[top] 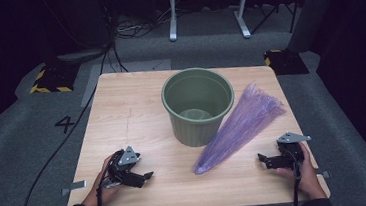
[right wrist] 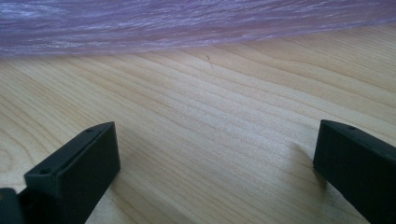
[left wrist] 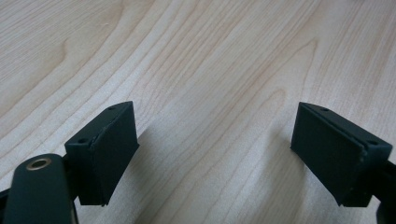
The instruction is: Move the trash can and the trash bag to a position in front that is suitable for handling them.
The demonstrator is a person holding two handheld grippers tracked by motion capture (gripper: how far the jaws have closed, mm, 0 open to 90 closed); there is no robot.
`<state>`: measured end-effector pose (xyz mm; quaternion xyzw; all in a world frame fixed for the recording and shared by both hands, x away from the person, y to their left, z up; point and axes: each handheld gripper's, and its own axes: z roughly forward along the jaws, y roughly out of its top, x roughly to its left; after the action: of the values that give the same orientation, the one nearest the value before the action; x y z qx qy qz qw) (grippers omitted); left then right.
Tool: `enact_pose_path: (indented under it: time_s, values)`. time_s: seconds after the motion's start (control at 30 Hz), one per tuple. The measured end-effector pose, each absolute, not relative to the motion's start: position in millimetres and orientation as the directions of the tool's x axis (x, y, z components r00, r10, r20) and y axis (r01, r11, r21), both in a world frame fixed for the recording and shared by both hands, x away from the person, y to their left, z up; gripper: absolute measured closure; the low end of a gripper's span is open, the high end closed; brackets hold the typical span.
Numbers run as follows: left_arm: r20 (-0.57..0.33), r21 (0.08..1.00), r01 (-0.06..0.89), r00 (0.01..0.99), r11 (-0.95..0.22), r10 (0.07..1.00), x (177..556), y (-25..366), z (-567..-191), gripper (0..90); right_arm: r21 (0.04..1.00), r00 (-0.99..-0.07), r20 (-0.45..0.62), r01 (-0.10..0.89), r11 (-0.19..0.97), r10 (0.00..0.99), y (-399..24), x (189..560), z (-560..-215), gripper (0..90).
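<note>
left gripper (top: 146, 176) at seven o'clock on the wooden table (top: 121, 113), jaws wide, empty, over bare wood. green bucket (top: 199, 106) upright near centre. purple plastic bag (top: 238, 126) lies folded from five toward two o'clock, against the bucket. right gripper (top: 262, 158) at five o'clock, jaws wide, empty, near the bag's tip. grey carpet, dark room.

The high view looks forward and down from above the person's side, taking in the whole wooden table (top: 136, 112); the left gripper view sits close over bare tabletop between its own jaws. The right gripper view, equally low, faces the purple plastic bag (right wrist: 187, 23) (also seen from above, right of centre).
</note>
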<state>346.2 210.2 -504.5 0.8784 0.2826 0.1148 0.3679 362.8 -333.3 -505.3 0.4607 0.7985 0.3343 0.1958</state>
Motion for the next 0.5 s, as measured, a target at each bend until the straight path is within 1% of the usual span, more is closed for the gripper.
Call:
enact_pose_path:
  time_s: [0.3, 0.37, 0.43, 0.47, 0.5]
  values:
    - [-0.009, 0.709, 0.423, 0.805, -0.564, 0.593, 343.6, 209.2, -504.5, 13.1, 0.716, -0.506, -0.005, 0.6, 0.356, 0.863, -333.9, 363.3, -505.2, 1.6]
    - [-0.011, 0.709, 0.427, 0.802, -0.56, 0.597, 342.4, 208.5, -504.5, 12.8, 0.723, -0.498, -0.002, 0.598, 0.345, 0.867, -334.2, 362.7, -504.6, 6.6]
    - [-0.01, 0.709, 0.426, 0.803, -0.562, 0.596, 342.2, 208.7, -504.5, 12.8, 0.735, -0.496, -0.005, 0.587, 0.339, 0.868, -335.7, 361.7, -503.3, 17.9]
    - [-0.01, 0.709, 0.426, 0.803, -0.562, 0.596, 342.2, 208.7, -504.5, 12.8, 0.741, -0.494, 0.001, 0.585, 0.331, 0.87, -336.3, 361.6, -502.8, 19.6]
    - [-0.01, 0.709, 0.427, 0.803, -0.562, 0.596, 342.2, 208.7, -504.5, 12.8, 0.74, -0.489, -0.002, 0.586, 0.33, 0.873, -336.4, 361.8, -502.6, 16.0]
